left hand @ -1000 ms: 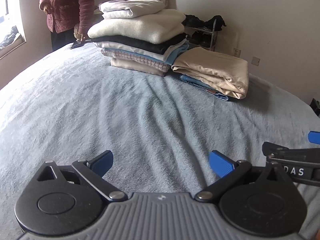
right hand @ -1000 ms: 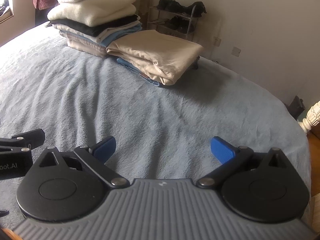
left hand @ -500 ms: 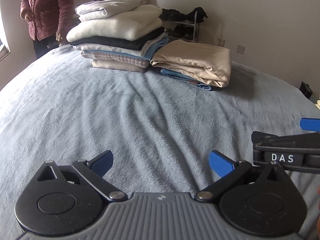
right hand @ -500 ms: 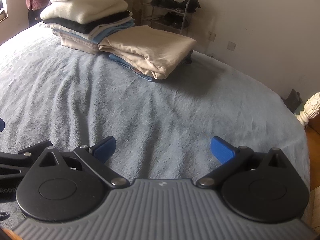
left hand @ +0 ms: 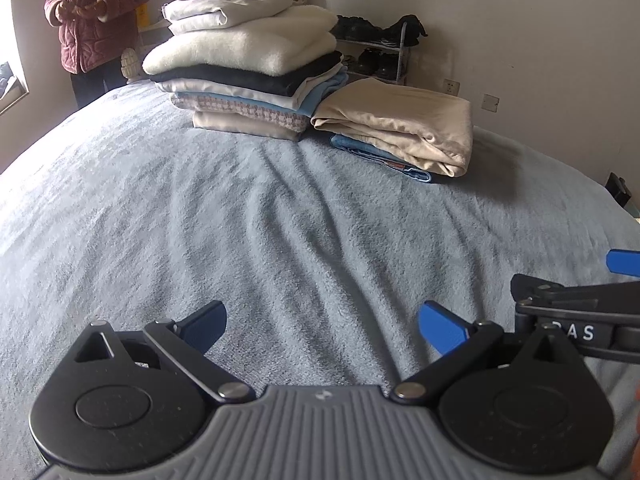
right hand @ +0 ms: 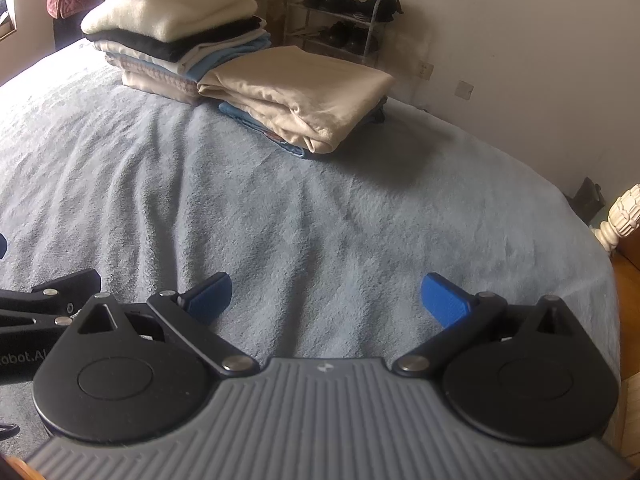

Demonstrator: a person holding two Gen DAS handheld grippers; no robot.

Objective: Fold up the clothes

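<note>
Two neat folded stacks [left hand: 248, 64] on the bed [left hand: 200, 220]; both hand-held grippers [left hand: 322, 326] [right hand: 326, 296] released.

Left wrist view: tall stack of folded clothes [left hand: 248, 64] and beige folded garment [left hand: 396, 124] sat at centre and right a second ago, swung left half a second ago, now back near centre. Person in maroon jacket [left hand: 100, 8] now has both hands raised at the chest, previously one lowered toward the bed. Right gripper [left hand: 580, 312] now sits lower at the frame's right edge than half a second ago. Right wrist view: left gripper [right hand: 44, 304] higher at the left edge; both piles larger, nearer.
</note>
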